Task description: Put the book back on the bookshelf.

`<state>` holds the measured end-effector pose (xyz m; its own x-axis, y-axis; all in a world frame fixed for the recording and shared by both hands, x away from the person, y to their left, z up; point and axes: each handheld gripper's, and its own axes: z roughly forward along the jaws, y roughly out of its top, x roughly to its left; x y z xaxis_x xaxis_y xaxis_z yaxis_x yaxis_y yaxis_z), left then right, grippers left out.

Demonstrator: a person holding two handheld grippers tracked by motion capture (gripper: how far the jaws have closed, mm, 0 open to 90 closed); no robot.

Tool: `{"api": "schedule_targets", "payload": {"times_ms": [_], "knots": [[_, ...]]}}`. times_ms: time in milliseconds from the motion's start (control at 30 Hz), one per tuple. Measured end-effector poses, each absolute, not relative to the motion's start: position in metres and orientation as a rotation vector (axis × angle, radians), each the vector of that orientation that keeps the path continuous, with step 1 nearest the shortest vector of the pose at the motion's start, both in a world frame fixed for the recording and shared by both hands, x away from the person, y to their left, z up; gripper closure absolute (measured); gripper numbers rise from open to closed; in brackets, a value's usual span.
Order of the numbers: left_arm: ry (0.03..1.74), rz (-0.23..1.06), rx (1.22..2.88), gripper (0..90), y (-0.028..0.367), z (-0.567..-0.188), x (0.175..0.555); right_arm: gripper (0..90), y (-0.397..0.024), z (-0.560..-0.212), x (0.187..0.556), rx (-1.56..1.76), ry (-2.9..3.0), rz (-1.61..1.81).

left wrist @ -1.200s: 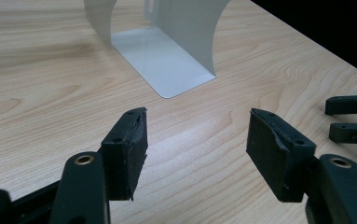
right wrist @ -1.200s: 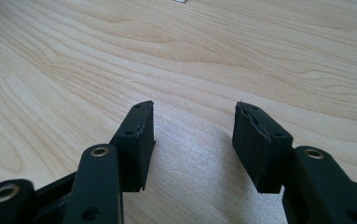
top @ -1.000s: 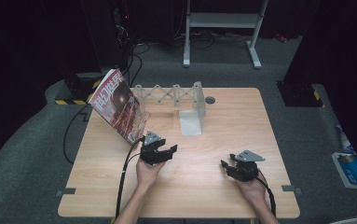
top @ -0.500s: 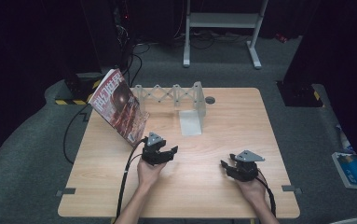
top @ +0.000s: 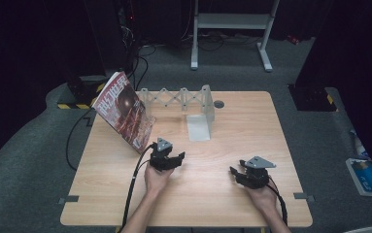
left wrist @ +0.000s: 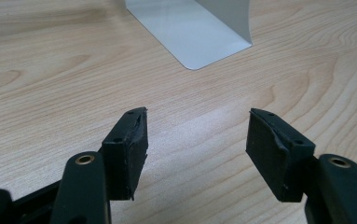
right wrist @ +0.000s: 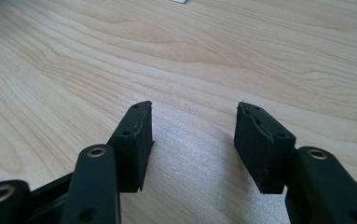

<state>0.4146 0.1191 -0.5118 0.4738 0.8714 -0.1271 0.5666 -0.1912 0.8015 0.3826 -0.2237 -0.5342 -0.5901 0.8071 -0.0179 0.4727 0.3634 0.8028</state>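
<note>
I'm holding both grippers, left (top: 173,159) and right (top: 239,174), fingers spread and empty, low-centre over the tabletop (top: 232,141).

The wooden table (top: 222,194) carries a magazine (top: 124,110) leaning at ten o'clock, a white expanding rack (top: 176,98) and bookend (top: 200,124) toward twelve.

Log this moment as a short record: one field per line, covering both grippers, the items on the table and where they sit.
left gripper: open, nothing between the jaws, pointed toward the bookend
right gripper: open, nothing held, low over bare wood
magazine: tilted, leaning at the table's far left
expanding rack: grey, along the far edge, right end meets the bookend
bookend: white, L-shaped, flat foot on the table
round dark spot: right of the bookend
</note>
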Motion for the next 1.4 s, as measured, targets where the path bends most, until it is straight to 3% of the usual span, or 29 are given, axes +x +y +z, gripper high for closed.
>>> {"api": "schedule_targets", "payload": {"times_ms": [833,1400], "knots": [[1.252,0.504,1.925,38.7,0.117,-0.527,0.421,46.3,-0.224,-0.534,0.383,1.114,2.219,1.104],[1.216,0.606,1.943,34.4,0.109,-0.533,0.413,44.6,-0.223,-0.535,0.383,1.110,2.218,1.110]]}}
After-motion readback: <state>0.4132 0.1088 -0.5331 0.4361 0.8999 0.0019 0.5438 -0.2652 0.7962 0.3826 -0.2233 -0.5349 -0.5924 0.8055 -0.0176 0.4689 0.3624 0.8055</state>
